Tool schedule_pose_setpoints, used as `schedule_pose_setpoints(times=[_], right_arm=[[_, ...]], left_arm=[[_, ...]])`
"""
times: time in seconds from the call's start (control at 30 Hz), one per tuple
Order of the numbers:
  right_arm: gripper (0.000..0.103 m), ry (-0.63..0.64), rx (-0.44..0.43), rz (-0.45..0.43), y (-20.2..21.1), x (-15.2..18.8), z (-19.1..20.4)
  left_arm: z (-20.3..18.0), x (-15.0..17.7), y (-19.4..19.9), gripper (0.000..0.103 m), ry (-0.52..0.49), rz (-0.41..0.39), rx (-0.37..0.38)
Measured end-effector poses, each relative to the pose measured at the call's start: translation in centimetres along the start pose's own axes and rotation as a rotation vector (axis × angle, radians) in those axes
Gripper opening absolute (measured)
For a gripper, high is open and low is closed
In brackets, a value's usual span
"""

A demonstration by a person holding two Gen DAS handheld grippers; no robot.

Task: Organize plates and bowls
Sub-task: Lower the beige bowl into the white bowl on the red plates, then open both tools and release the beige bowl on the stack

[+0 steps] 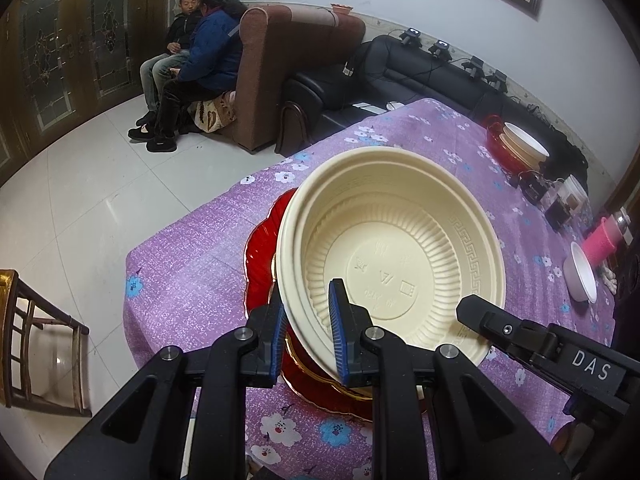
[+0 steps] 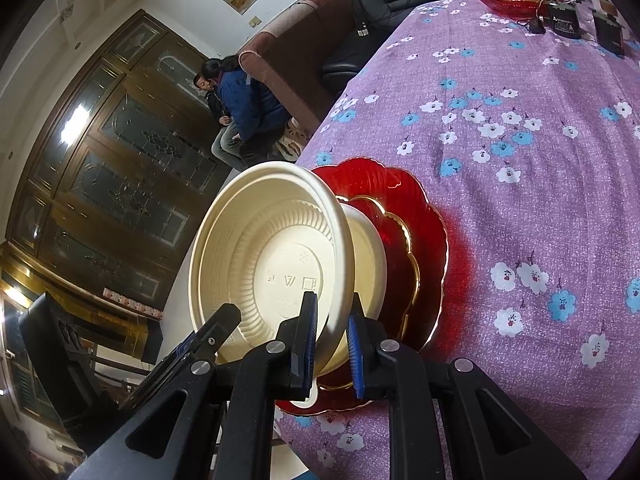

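Observation:
A cream plastic bowl (image 1: 392, 248) is held over a red scalloped plate (image 1: 262, 248) with a gold rim on the purple flowered tablecloth (image 1: 192, 272). My left gripper (image 1: 306, 332) is shut on the bowl's near rim. My right gripper (image 2: 332, 344) is shut on the rim of the same cream bowl (image 2: 272, 256), which nests in another cream bowl (image 2: 368, 256) on the red plate (image 2: 420, 240). The right gripper also shows in the left wrist view (image 1: 472, 312) at the bowl's right edge. A second stack of cream bowls on a red plate (image 1: 516, 144) stands at the far end.
A small white bowl (image 1: 580, 276), a pink bottle (image 1: 600, 240) and dark boxes (image 1: 552, 200) stand at the right side of the table. A wooden chair (image 1: 36, 340) stands off the left edge. Sofas (image 1: 304, 68) with two seated people (image 1: 192, 64) lie beyond.

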State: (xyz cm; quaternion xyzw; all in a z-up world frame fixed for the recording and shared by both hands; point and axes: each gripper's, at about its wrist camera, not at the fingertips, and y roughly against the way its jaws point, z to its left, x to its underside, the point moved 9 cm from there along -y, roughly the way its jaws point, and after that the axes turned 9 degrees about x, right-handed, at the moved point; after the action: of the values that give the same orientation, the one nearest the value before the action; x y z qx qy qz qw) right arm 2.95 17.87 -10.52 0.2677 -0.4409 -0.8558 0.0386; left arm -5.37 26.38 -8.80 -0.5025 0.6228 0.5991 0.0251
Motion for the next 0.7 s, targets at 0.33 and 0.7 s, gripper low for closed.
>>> schedule_pose_setpoints(times=[0.33,0.7], right_arm=[[0.016,-0.023,0.007,-0.001,0.2,-0.1,-0.9],[0.033,-0.031,-0.002,0.003,0.1,-0.2,-0.8]], left_arm=[[-0.4,-0.1,-1.0,0.018,-0.003,0.017,0.003],[-0.4,0.0,-1.1,0.022,0.014,0.019,0.02]])
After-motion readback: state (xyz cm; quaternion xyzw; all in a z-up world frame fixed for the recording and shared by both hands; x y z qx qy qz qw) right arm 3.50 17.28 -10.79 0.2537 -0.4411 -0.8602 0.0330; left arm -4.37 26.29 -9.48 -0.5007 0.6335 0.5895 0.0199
